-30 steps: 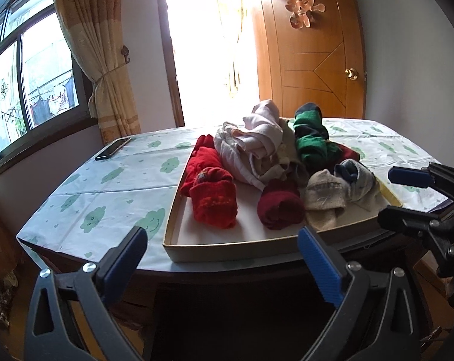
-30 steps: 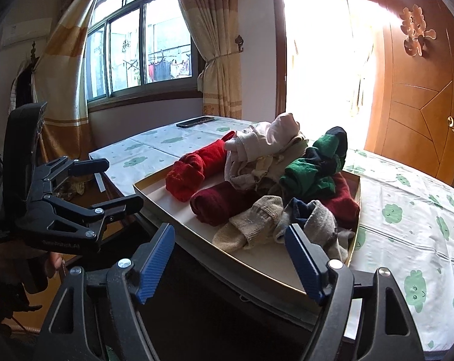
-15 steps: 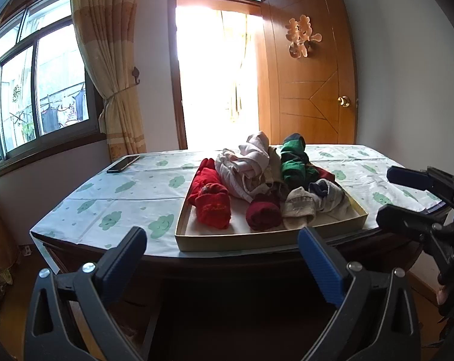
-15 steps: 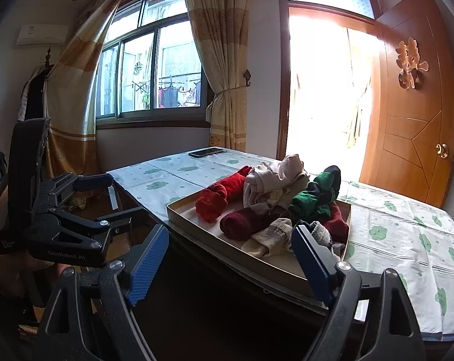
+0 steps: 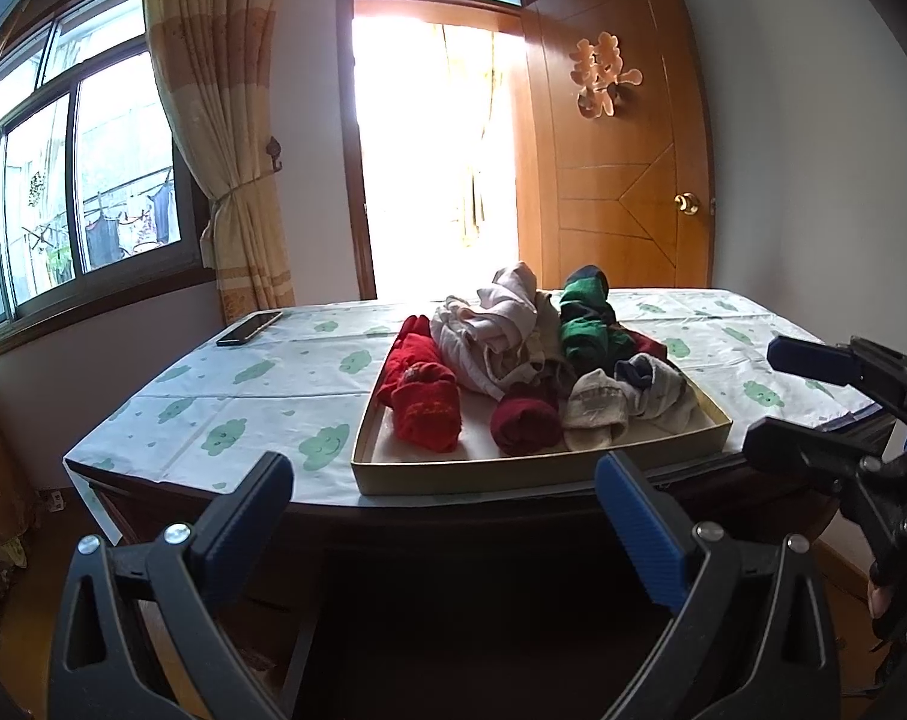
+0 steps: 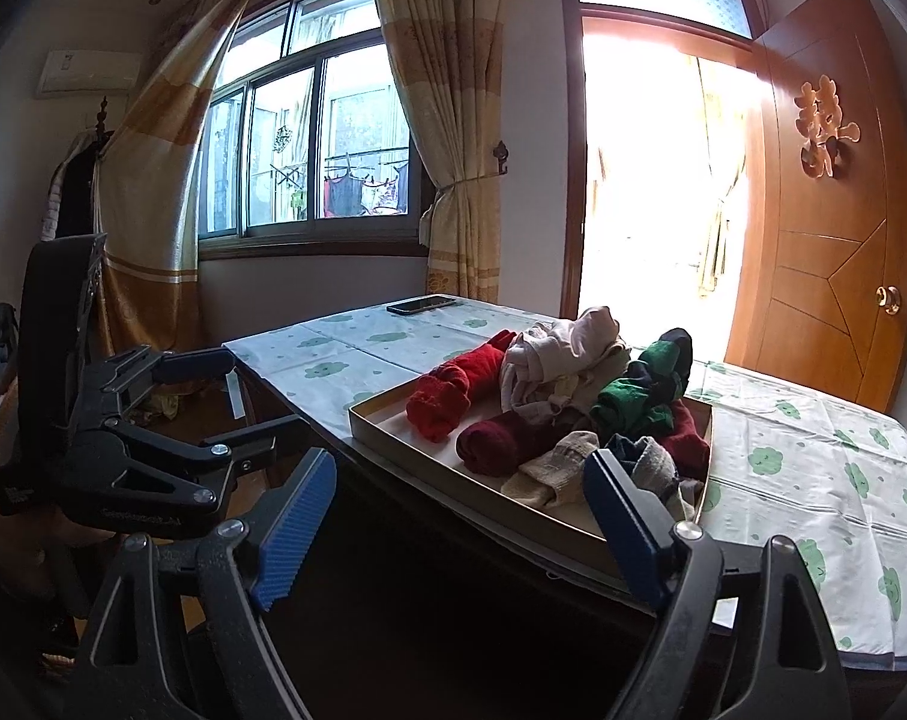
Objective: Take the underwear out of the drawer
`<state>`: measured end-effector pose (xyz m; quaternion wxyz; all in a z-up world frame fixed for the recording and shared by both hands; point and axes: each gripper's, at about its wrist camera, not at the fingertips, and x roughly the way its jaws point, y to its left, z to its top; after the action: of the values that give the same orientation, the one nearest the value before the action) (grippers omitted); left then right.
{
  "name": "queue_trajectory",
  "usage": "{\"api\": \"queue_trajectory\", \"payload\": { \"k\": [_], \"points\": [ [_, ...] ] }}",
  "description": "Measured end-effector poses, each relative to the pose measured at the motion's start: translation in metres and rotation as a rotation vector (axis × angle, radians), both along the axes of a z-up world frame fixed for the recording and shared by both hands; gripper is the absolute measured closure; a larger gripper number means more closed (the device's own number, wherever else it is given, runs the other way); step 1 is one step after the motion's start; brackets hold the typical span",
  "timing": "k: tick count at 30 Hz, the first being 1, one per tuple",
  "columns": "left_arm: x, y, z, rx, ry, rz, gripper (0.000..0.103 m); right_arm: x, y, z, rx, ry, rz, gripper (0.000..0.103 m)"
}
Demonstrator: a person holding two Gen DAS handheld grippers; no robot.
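A shallow cardboard drawer tray (image 5: 471,474) (image 6: 453,492) sits at the near edge of a table. It holds rolled clothes: a red roll (image 5: 423,402) (image 6: 447,396), a dark red roll (image 5: 525,423), a pale pink bundle (image 5: 495,324) (image 6: 561,354), a green item (image 5: 585,324) (image 6: 639,396), and beige and grey socks (image 5: 597,408). My left gripper (image 5: 441,516) is open and empty, well back from the table. My right gripper (image 6: 459,516) is open and empty, also back from the tray. Each gripper shows in the other's view.
The table has a white cloth with green cloud prints (image 5: 243,402). A phone (image 5: 249,327) (image 6: 420,304) lies at its far left. A window and curtain are at the left, a bright doorway and wooden door (image 5: 621,168) behind.
Both grippers have pulled back from the table and risen, so the tray looks smaller and farther. Both stayed open. The clothes have not moved.
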<state>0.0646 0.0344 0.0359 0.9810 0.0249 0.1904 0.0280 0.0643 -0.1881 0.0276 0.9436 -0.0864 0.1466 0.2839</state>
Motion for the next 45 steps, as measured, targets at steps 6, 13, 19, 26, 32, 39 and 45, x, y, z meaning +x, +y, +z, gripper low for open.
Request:
{"api": "queue_trajectory", "payload": {
  "k": [6, 13, 19, 26, 32, 39, 45],
  "points": [
    [-0.001, -0.006, 0.001, 0.015, 0.002, -0.017, 0.001, -0.003, -0.002, 0.000, 0.010, -0.004, 0.002, 0.017],
    [-0.001, -0.008, 0.001, 0.002, 0.013, -0.032, 0.001, -0.005, -0.002, -0.002, 0.015, 0.000, 0.008, 0.017],
    [0.000, -0.007, 0.000, -0.008, 0.024, -0.037, 0.001, -0.005, 0.000, -0.003, 0.013, 0.000, 0.020, 0.017],
    [0.003, -0.007, -0.003, -0.010, 0.035, -0.035, 0.001, -0.007, 0.000, -0.002, 0.018, -0.002, 0.022, 0.017],
    [0.004, -0.008, -0.006, -0.008, 0.042, -0.040, 0.001, -0.006, 0.000, -0.004, 0.018, 0.001, 0.022, 0.017],
    [0.006, -0.006, -0.009, -0.007, 0.053, -0.026, 0.001, -0.004, -0.001, -0.006, 0.020, 0.012, 0.023, 0.017],
    [0.008, -0.004, -0.014, -0.005, 0.060, -0.029, 0.001, -0.003, 0.001, -0.010, 0.019, 0.023, 0.030, 0.017]
  ]
}}
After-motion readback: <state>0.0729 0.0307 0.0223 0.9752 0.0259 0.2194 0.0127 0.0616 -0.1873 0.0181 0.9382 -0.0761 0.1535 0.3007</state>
